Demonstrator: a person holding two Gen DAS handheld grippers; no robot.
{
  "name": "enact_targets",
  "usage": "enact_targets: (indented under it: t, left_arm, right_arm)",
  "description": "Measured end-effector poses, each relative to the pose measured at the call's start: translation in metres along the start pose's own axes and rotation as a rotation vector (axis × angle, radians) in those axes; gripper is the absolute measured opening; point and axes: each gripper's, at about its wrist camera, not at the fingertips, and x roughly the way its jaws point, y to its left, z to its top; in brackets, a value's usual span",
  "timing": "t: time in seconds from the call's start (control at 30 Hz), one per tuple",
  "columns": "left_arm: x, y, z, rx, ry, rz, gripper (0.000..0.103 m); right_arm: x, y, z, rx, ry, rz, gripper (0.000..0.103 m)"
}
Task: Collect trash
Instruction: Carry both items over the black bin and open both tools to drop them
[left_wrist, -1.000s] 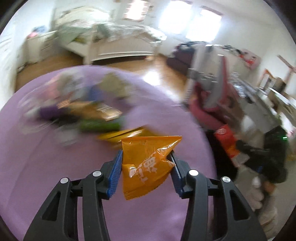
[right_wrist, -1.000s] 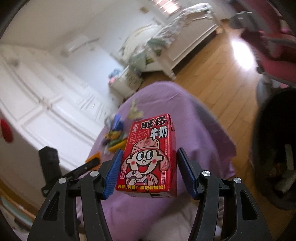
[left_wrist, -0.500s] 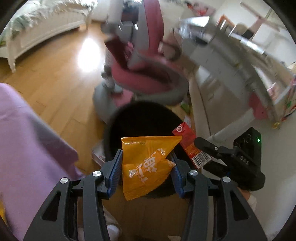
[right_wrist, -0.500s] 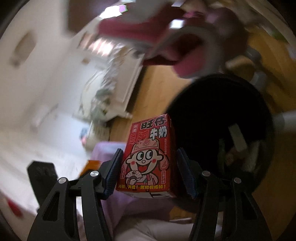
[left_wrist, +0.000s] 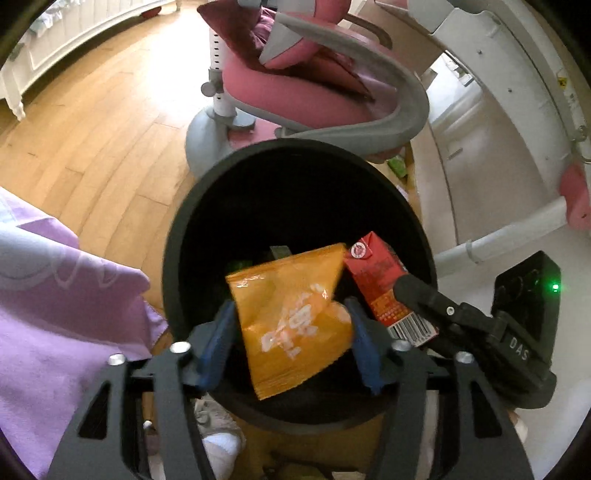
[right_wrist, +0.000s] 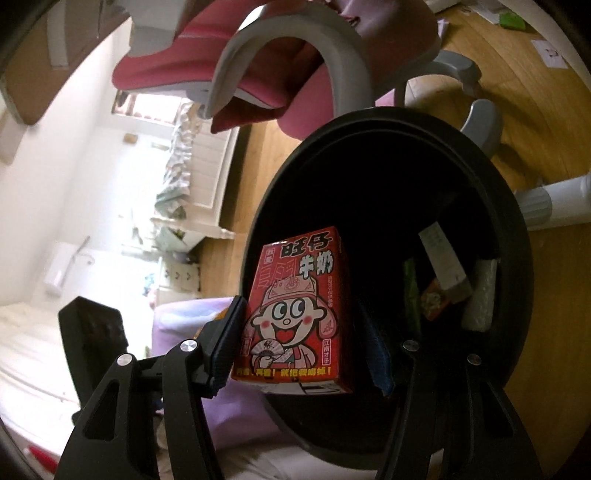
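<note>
While both grippers hang over black trash bin (left_wrist: 173, 236), each has trash pinched. Left gripper (left_wrist: 291, 347) clamped on orange snack packet (left_wrist: 291, 321), packet right above bin opening. Right gripper (right_wrist: 306, 339) clamped on red milk carton (right_wrist: 299, 314), carton also over bin mouth, just right of left gripper. Bits of trash down inside bin, ahead of right gripper. Pink chair (left_wrist: 295, 88) beyond bin, purple cloth (left_wrist: 62, 295) left of left gripper.
</note>
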Motion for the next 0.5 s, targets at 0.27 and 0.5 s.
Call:
enact_targets:
  t: [0.27,0.5]
  left_arm:
    - [-0.059,-0.001,-0.004,0.002,-0.138,-0.005,0.088]
    - [-0.146,0.027,-0.03,-0.046,-0.341,-0.005,0.092]
  right_arm:
    - [-0.011,0.023,0.0,-0.094,-0.063,-0.039,0.078]
    - [-0.014,0.077,-0.019,-0.222,-0.073,-0.031,0.078]
